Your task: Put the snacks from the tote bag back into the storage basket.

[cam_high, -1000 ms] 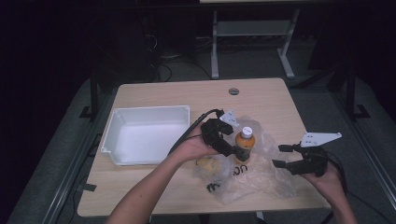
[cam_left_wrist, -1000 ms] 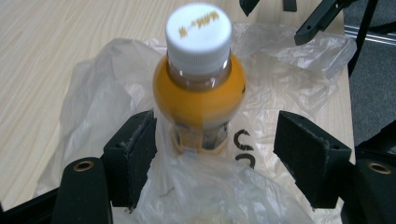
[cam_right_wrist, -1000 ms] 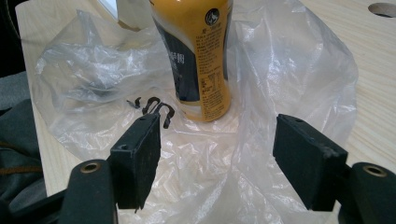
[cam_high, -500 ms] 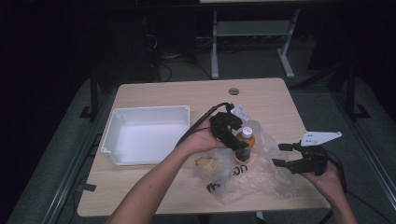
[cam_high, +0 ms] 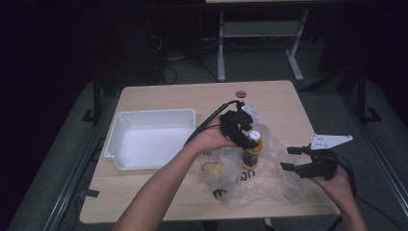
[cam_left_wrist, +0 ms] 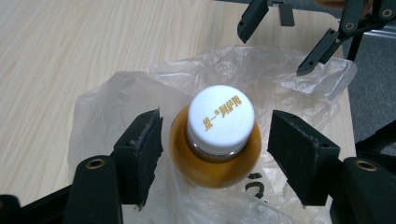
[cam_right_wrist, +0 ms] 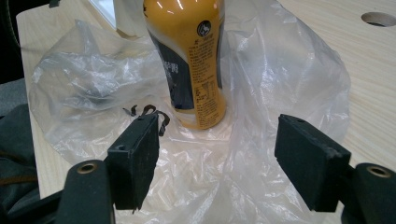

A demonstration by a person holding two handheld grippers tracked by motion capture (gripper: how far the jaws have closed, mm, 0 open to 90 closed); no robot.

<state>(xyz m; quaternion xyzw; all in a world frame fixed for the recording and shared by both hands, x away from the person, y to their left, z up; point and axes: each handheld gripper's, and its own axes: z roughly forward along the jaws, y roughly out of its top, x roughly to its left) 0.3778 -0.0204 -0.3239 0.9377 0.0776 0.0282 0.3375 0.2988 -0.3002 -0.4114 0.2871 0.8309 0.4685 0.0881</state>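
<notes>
An upright bottle (cam_high: 252,153) of amber drink is shown standing on a crumpled clear plastic bag (cam_high: 269,180) near the right front of the wooden table (cam_high: 163,197); its long axis is vertical, with the white cap (cam_left_wrist: 221,113) pointing straight up. In the left gripper view, the cap is seen end-on and the bottle's base is hidden beneath its shoulder. The left gripper (cam_high: 243,132) is held directly above the bottle, its jaws having just been closing a little, with the bottle's neck set between them; a gap is visible on each side, so no pad is pressed on the bottle. The right gripper (cam_high: 308,161) is held level, just to the right of the bag, with its jaws spread wide and nothing gripped. In the right gripper view, the cap is cut off at the top edge, and the small print on the label (cam_right_wrist: 201,70) cannot be read. A yellowish item (cam_high: 214,168) inside the bag is too blurred to identify. A white tray (cam_high: 120,144) is placed at the left, well apart from the bottle.
</notes>
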